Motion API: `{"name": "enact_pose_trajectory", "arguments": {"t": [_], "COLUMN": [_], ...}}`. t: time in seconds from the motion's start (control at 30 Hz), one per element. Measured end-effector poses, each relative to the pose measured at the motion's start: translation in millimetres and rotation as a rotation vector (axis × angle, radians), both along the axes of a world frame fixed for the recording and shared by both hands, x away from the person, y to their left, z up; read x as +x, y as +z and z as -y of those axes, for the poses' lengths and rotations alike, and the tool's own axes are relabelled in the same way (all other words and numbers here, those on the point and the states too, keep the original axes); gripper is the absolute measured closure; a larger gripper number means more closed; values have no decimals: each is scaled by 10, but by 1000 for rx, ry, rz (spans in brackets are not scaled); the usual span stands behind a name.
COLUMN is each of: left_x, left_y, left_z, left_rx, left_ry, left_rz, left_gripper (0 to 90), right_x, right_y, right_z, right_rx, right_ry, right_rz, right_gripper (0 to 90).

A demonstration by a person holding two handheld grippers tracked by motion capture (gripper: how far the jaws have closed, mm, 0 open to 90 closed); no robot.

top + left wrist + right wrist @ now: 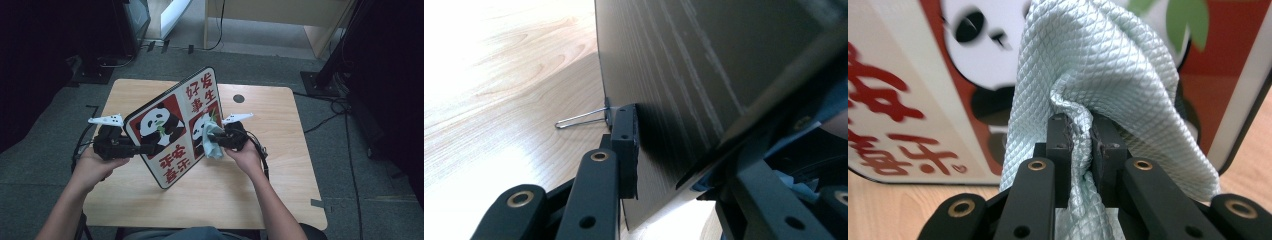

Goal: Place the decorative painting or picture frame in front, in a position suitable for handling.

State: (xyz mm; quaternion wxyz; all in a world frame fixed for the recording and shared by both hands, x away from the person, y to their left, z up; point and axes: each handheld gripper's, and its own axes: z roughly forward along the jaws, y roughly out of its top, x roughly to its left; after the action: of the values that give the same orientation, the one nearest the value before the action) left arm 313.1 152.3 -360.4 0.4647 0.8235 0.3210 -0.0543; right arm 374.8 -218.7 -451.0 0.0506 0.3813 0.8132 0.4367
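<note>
A square panda sign board [170,125] with red characters is tilted up above the wooden table [270,115]. My left gripper [145,148] is shut on its left edge. In the left gripper view the jaws [679,165] clamp the board's dark back [684,75], and a thin wire loop [581,119] sticks out from it. My right gripper [216,142] is shut on a pale blue-green cloth [210,140] and presses it against the board's printed face. In the right gripper view the cloth [1098,75] bunches between the jaws [1080,145] and lies over a panda on the board [898,75].
A round hole [238,98] sits near the table's far edge. Grey carpet surrounds the table, with dark stands [320,75] and cables at the right and a pale wooden furniture piece [280,20] at the back. The person's forearms enter from the bottom.
</note>
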Motion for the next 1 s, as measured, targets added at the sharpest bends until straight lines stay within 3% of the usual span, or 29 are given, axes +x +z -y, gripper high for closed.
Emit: {"name": "enact_pose_trajectory", "arguments": {"t": [0.23, 0.37, 0.57, 0.77, 1.0], "left_x": [12, 14, 13, 11, 14], "left_y": [1, 2, 1, -1, -2], "left_z": [-5, -5, -5, -7, -8], "left_rx": [0, 0, -1, -2, -3], "left_ry": [-1, -1, 1, 1, 1], "left_rz": [-5, -6, -8, -8, -10], "left_gripper": [715, 715, 716, 716, 716], "right_x": [-3, 6, 44, 124, 157], "right_y": [263, 465, 810, 1113, 1467], "right_z": [-32, -53, -142, -217, -323], "right_rx": [6, 21, 6, 12, 11], "right_ry": [21, 34, 59, 63, 88], "right_rz": [27, 69, 114, 119, 177], "right_gripper": [813, 814, 814, 816, 816]}}
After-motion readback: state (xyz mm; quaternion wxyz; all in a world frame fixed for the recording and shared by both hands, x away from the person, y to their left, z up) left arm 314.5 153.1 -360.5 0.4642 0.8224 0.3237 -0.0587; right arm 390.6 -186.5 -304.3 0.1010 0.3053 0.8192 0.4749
